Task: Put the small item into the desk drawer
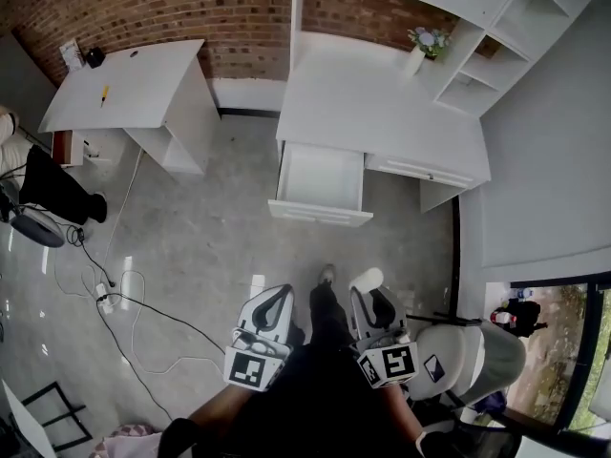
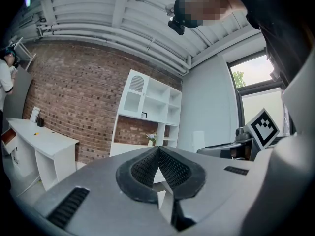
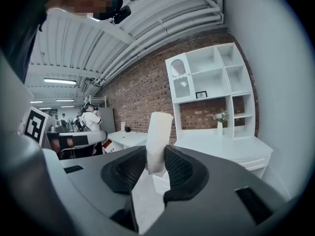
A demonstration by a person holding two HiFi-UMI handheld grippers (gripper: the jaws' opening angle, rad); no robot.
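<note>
1. Step in hand: carrying the item to the drawer. The item is already grasped and has not been delivered.
2. Right gripper (image 3: 156, 161): clenched on a small white cylinder (image 3: 158, 132). The cylinder stands upright between the pads, and most of its length shows above them. Its material cannot be confirmed.
3. Left gripper (image 2: 158, 154): jaws pressed together with nothing between them. It is idle beside the right one.
4. Location of item: in the head view both grippers are held low and close to the person's body. They are well apart from the white desk (image 1: 382, 103), with bare floor (image 1: 220, 227) between.
5. Drawer (image 1: 320, 215): pulled out from the left part of the desk front. Its interior looks bare as far as the view allows. No opening action appears necessary.
6. Surroundings: an office chair (image 1: 473, 356) stands just beside the person's right. A vase of flowers (image 1: 420, 51) sits at the back of the desk, well clear of the drawer.
7. Next move, as judged:
   - Walk forward to the desk.
   - Bring the right gripper over the open drawer.
   - Lower the cylinder inside the walls, then part the jaws.
8. Risk, as judged: the cylinder may topple or roll if released upright or from too high. A low release, laid near the drawer bottom, seems prudent.
</note>
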